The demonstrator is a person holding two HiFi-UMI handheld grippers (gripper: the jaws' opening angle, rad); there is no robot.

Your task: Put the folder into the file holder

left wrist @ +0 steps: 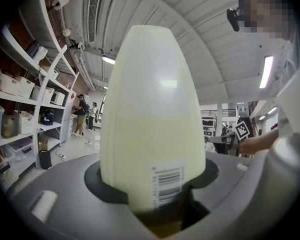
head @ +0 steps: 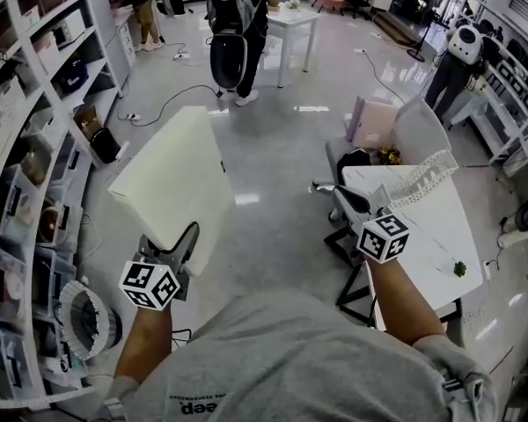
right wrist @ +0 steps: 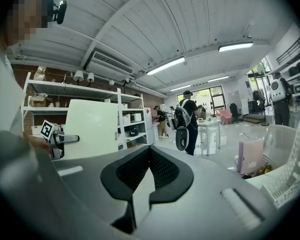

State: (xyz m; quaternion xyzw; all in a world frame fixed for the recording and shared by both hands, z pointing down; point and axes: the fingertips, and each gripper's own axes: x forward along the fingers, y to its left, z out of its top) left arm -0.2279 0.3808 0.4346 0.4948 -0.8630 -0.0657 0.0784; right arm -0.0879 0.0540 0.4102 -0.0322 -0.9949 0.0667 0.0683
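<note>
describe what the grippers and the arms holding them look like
Both the left gripper and the right gripper are grey, with black textured pads lining the jaws. Each carries a white cube printed with black square markers. The person wears a grey short-sleeved T-shirt; forearms are bare.

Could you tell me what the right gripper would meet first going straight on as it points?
The way looks free over open floor; far ahead, probably the standing person in dark clothes.

Open floor (head: pixel 282 148) ahead; table (head: pixel 440 236) and file holder (head: pixel 422 178) stand right.
</note>
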